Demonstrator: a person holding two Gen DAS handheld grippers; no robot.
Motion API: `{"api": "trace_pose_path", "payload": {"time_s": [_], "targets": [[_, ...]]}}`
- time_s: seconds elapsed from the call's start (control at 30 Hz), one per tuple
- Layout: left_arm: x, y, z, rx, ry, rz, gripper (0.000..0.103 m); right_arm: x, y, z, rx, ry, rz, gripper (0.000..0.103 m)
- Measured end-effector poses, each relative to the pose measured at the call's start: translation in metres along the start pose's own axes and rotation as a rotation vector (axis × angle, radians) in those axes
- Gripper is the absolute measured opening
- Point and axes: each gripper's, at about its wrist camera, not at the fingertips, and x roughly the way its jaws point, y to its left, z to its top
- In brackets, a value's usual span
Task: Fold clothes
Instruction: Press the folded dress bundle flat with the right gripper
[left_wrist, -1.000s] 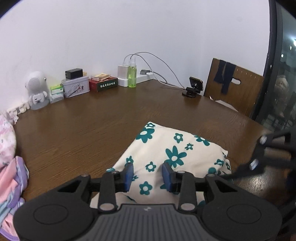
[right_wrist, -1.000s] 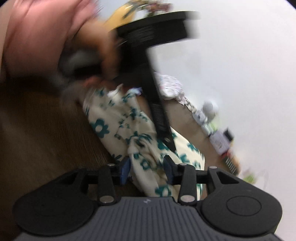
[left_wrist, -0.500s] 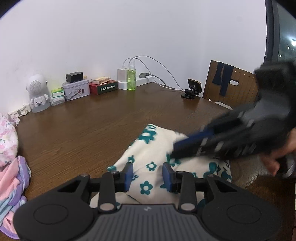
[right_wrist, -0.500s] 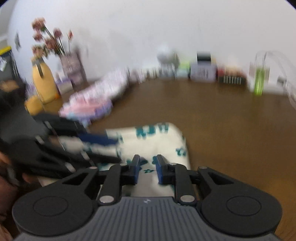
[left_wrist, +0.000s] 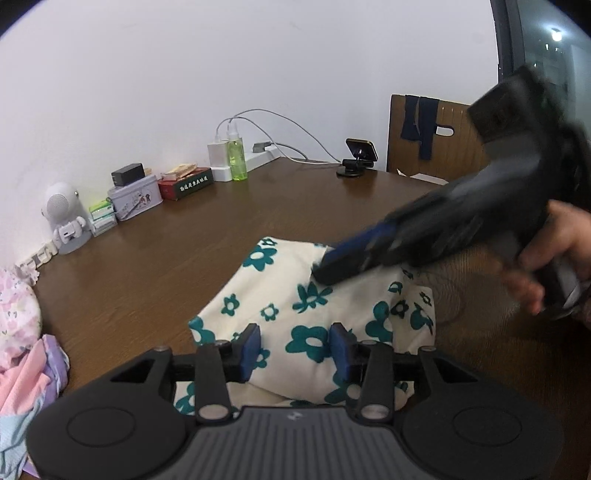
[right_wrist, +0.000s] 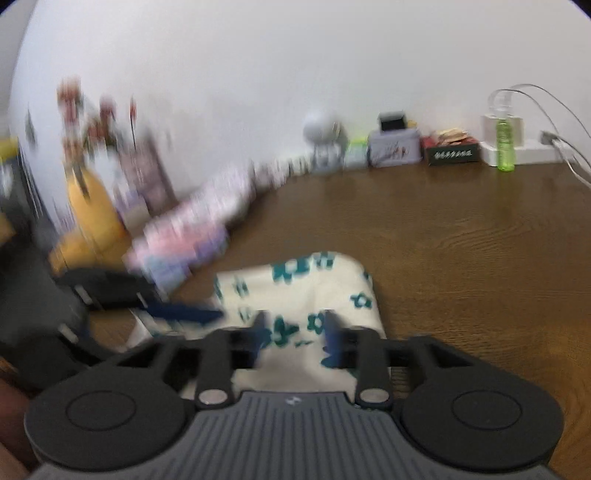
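A folded cream garment with teal flowers (left_wrist: 280, 295) lies on the brown table (left_wrist: 221, 229). My left gripper (left_wrist: 295, 349) hovers over its near edge. Its jaws are opening, and cloth shows in the gap below them without being pinched. My right gripper (left_wrist: 328, 264) reaches in from the right, held by a hand (left_wrist: 546, 258), with its tips on the garment's far part. In the blurred right wrist view the right gripper (right_wrist: 294, 334) sits over the garment (right_wrist: 314, 280) with jaws opening and nothing clamped. The left gripper (right_wrist: 199, 314) shows at the left.
A pile of pink and purple clothes (left_wrist: 22, 350) lies at the table's left edge. Along the wall stand a white gadget (left_wrist: 64, 218), a tin box (left_wrist: 135, 195), a green bottle (left_wrist: 236, 158) and a phone stand (left_wrist: 360, 155). A wooden chair (left_wrist: 436, 136) stands at the far right.
The right gripper swung in from the right over the garment and rolled upright; its jaws narrowed, then widened. The left jaws spread a little wider.
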Motion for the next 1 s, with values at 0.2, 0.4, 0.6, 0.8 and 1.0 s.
{"api": "trace_pose_path", "payload": {"time_s": [0.2,0.4,0.6,0.8,1.0], "targets": [[0.000,0.001,-0.001,0.003,-0.002,-0.002,0.040,-0.024,-0.023,-0.012,0.113,-0.003,-0.052,0.075],[-0.002,0.002,-0.006,0.000,-0.017,-0.007,0.040,-0.023,-0.035,-0.023,0.218,0.005,-0.032,0.094],[-0.005,0.007,-0.011,-0.013,-0.033,-0.028,0.041,-0.020,-0.037,-0.029,0.279,0.020,0.014,0.095],[-0.006,0.008,-0.014,-0.010,-0.037,-0.034,0.041,-0.009,-0.045,-0.037,0.359,0.051,0.026,0.086],[-0.008,0.005,-0.014,0.000,-0.031,-0.030,0.041,0.005,-0.040,-0.037,0.367,0.058,0.047,0.076]]}}
